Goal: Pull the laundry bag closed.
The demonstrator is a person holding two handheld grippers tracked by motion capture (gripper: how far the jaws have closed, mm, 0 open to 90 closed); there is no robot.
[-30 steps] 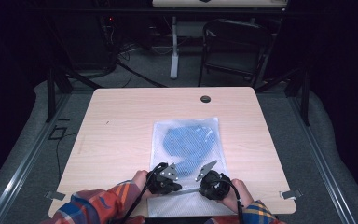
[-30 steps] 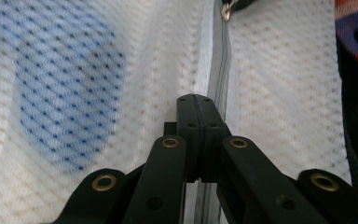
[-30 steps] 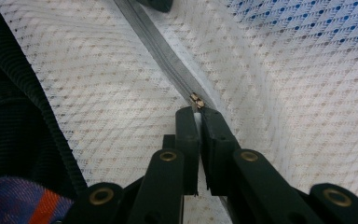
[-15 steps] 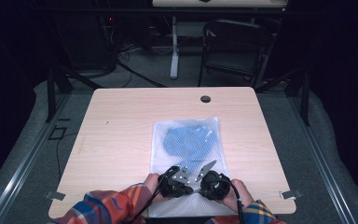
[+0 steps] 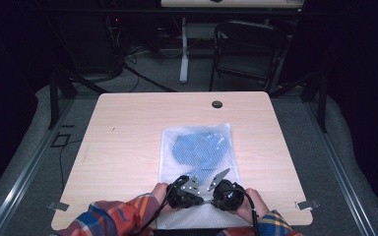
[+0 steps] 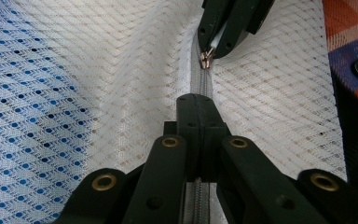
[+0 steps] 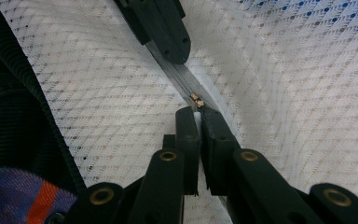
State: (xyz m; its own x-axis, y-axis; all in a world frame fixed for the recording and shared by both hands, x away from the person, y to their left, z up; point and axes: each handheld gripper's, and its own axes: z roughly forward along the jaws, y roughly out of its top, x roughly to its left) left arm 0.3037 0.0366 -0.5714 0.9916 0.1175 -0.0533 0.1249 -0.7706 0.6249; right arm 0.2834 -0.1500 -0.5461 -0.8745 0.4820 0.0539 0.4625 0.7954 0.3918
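One table (image 5: 128, 142), light wood, with one dark grommet (image 5: 217, 104) at 12 o'clock. One white mesh bag (image 5: 197, 147) lying flat from the table's centre toward 6 o'clock, one blue item (image 5: 197, 150) inside; we read no label or writing on it. One grey zipper (image 6: 200, 86) near the 6 o'clock edge. Two grippers: our left gripper (image 6: 196, 100) is clamped on the zipper tape; our right gripper (image 7: 196, 112) pinches one brass pull (image 7: 196, 99).
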